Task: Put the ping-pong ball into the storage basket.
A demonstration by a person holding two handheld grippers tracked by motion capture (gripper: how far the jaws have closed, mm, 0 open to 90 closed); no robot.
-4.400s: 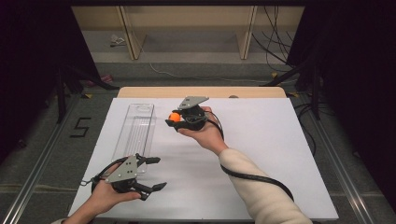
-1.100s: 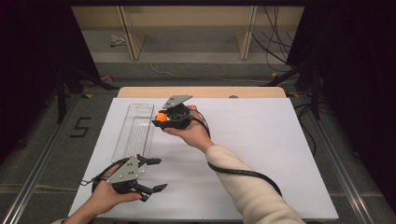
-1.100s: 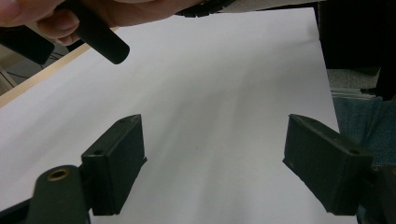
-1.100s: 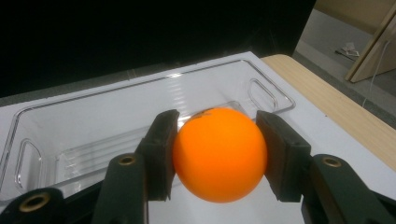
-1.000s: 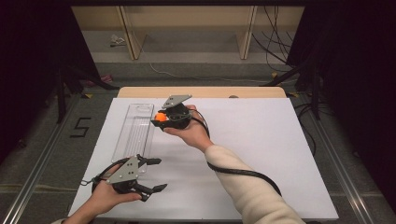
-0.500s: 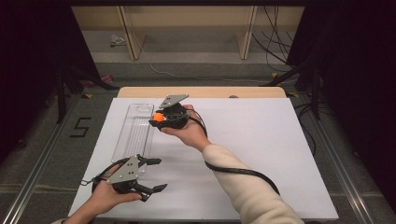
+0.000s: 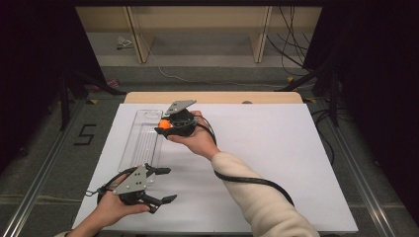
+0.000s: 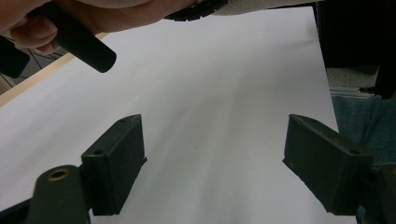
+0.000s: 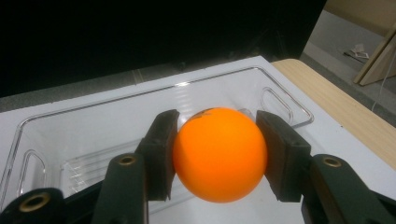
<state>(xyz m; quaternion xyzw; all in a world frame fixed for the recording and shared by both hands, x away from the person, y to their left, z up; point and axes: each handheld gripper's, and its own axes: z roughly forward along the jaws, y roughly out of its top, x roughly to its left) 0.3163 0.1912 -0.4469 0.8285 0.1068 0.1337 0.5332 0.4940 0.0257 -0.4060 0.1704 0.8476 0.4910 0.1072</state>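
Right gripper view: right gripper (image 9: 219, 154) jaws clamp orange ball (image 9: 219, 154) above clear tray (image 9: 93, 126); left gripper (image 7: 160, 185) open.

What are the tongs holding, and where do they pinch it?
The right tongs pinch an orange ball by its two sides. The left tongs hold nothing.

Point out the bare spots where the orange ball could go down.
The clear tray lies bare under the right gripper holding the orange ball. White table right of the forearm is free. Tightest near the left gripper.
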